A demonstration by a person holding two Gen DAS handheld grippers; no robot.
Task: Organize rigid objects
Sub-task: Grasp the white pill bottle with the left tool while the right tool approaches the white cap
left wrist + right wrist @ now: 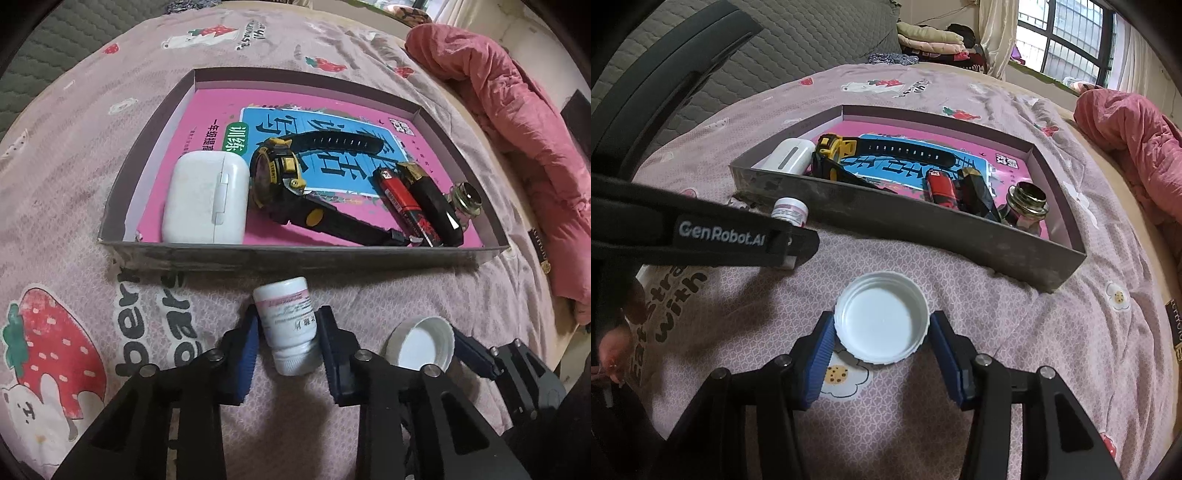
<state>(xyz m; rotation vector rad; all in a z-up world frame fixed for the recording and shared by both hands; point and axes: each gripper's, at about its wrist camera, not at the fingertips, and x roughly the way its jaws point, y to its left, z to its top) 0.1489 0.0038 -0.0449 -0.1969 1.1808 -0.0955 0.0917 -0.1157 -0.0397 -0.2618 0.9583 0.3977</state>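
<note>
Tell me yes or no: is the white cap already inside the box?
No, the white cap lies open side up on the bedspread outside the box, between the fingers of the right gripper.

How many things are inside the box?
6, counting the book lining the bottom. On it: white case at left, watch in the middle, then red lighter, black lighter and glass jar at right. Smaller things could hide underneath.
</note>
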